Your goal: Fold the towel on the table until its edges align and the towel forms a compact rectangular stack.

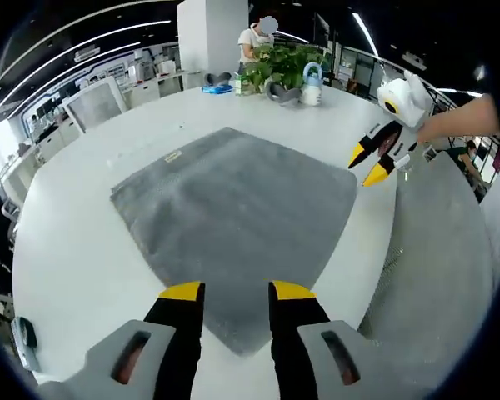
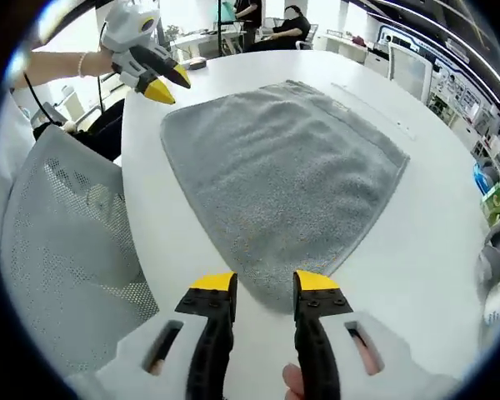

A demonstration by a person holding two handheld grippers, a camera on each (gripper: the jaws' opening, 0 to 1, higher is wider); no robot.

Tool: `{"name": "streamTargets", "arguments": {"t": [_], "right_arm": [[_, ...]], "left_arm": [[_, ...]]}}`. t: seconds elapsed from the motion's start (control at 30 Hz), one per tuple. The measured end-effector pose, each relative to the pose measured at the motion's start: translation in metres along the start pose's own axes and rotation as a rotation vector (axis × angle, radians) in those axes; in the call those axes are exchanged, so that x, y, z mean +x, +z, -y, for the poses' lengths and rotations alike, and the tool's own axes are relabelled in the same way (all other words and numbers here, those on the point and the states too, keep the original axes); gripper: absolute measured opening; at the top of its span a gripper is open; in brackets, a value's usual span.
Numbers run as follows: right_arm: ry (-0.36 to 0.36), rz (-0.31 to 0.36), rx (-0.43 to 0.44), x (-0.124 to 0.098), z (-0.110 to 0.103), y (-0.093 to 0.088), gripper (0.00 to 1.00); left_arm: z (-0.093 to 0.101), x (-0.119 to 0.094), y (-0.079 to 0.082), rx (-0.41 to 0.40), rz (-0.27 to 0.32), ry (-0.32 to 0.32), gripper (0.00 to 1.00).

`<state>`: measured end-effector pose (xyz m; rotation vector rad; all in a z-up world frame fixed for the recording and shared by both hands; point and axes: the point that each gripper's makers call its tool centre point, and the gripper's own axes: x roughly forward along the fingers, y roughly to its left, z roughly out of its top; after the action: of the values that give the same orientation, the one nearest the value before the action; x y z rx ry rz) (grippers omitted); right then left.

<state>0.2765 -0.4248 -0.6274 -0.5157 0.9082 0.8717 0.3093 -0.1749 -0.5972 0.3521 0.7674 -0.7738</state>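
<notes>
Grey terry towel (image 1: 233,208) lies flat, unfolded, mid-way on the smooth white round table (image 1: 75,250). Left gripper (image 1: 237,290) and right gripper (image 2: 267,282) hover over opposite corners, jaws apart, holding nothing.

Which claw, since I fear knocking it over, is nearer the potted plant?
Right. The right claw is at the towel corner on the potted plant's side; the left claw is at an adjacent corner, farther from it.
</notes>
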Motion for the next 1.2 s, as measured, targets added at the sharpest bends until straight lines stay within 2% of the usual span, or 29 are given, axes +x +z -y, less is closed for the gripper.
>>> {"name": "streamTargets", "arguments": {"t": [0.13, 0.27, 0.4, 0.5, 0.67, 0.83, 1.03, 1.2], "right_arm": [[0.029, -0.031, -0.005, 0.005, -0.003, -0.009, 0.26], [0.034, -0.055, -0.005, 0.009, 0.0, -0.016, 0.26], [0.034, -0.086, 0.0, 0.012, 0.002, -0.025, 0.23], [0.026, -0.097, 0.001, 0.013, 0.004, -0.03, 0.23], [0.004, -0.096, -0.009, 0.013, 0.008, -0.029, 0.22], [-0.001, -0.12, -0.048, 0.018, 0.01, -0.031, 0.19], [-0.041, -0.131, -0.085, 0.019, 0.019, -0.034, 0.08], [-0.074, -0.134, -0.118, 0.021, 0.02, -0.035, 0.04]], "left_arm": [[0.015, 0.006, -0.014, 0.038, -0.014, -0.05, 0.36], [0.019, 0.013, -0.031, 0.061, -0.06, -0.057, 0.35], [0.021, 0.016, -0.045, 0.044, -0.099, -0.075, 0.32], [0.022, 0.017, -0.056, 0.079, -0.128, -0.07, 0.31], [0.021, 0.018, -0.062, 0.069, -0.142, -0.065, 0.29], [0.022, 0.02, -0.064, 0.108, -0.154, -0.053, 0.28], [0.02, 0.02, -0.066, 0.17, -0.15, -0.033, 0.25], [0.016, 0.019, -0.065, 0.133, -0.137, -0.002, 0.21]]}}
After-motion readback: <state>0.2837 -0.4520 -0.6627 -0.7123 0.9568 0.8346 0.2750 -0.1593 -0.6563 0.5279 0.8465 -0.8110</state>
